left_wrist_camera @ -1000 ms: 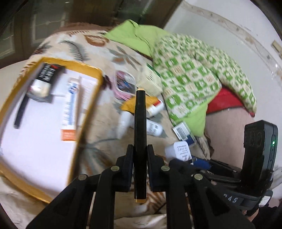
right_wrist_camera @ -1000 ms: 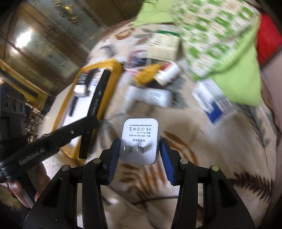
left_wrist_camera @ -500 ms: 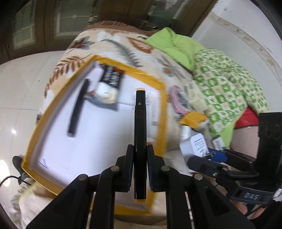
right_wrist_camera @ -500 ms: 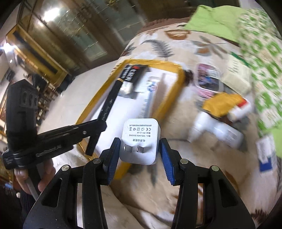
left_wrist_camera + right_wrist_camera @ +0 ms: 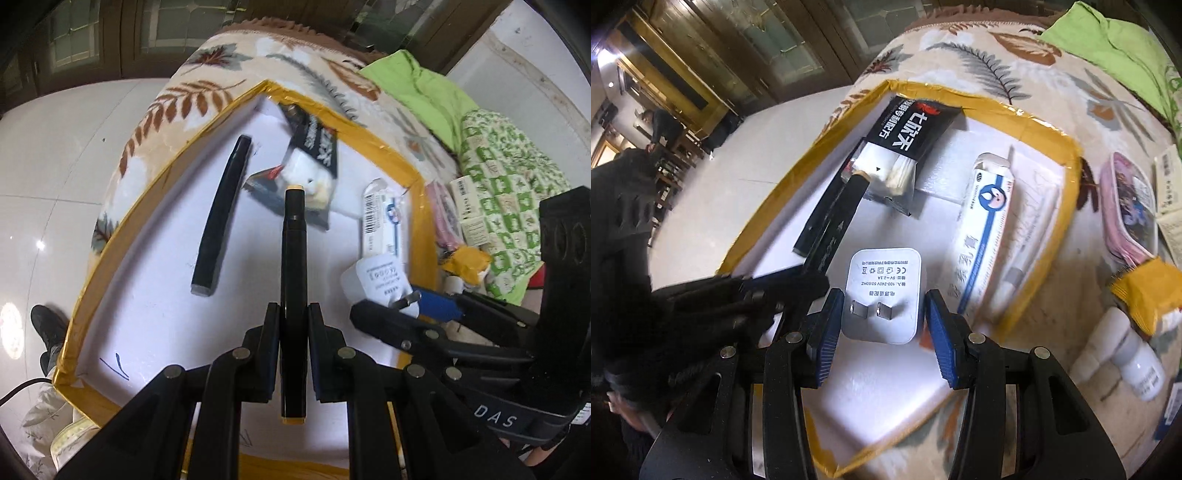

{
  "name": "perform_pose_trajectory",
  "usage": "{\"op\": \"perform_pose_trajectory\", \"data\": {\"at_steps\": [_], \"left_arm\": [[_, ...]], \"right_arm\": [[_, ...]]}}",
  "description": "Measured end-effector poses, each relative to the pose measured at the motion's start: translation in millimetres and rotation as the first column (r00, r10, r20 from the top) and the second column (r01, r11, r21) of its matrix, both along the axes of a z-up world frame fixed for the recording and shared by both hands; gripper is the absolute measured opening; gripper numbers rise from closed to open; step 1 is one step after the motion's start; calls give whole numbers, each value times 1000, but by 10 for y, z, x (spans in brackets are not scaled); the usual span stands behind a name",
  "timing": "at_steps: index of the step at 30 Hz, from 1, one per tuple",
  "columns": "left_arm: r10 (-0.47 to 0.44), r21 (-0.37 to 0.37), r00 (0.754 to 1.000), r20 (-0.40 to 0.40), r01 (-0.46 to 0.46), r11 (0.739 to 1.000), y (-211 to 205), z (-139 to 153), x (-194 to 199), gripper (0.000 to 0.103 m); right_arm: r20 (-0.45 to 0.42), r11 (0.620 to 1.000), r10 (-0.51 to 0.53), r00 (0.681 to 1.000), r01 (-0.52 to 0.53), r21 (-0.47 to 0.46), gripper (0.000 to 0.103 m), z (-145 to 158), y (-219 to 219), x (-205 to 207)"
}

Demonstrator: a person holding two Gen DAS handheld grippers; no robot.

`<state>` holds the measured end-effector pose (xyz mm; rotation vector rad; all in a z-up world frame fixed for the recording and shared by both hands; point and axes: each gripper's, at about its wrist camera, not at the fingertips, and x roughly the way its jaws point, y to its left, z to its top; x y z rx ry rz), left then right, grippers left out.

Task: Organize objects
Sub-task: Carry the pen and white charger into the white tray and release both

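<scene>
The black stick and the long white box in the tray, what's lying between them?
The black-and-white packet lies between the black stick and white box, in the right wrist view.

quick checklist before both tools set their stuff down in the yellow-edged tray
1. Left tool shut on the black pen with yellow ends: ok.
2. Right tool gripping the white plug charger: ok.
3. Both over the white tray with yellow rim: ok.
4. Bare tray floor under the charger: ok.
5. Pen's drop spot clear of the flat black stick: ok, stick lies left.
6. Height above tray: cannot tell.
</scene>
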<state>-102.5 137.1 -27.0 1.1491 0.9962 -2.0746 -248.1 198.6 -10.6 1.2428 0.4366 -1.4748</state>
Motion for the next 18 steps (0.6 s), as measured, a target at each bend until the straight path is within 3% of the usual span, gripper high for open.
{"op": "perform_pose_trajectory", "data": {"at_steps": [3, 14, 18], "left_arm": [[10, 26, 1000, -10, -10, 1000, -35, -19, 38, 13], [18, 28, 995, 102, -21, 999, -59, -118, 46, 13], [15, 46, 996, 91, -19, 999, -129, -166, 7, 13]], "right_arm": [[1, 1000, -1, 1000, 1, 6, 45, -41, -43, -8], [-3, 999, 14, 1000, -14, 44, 45, -174, -125, -29], [-19, 998, 32, 999, -31, 62, 45, -232, -188, -18]]}}
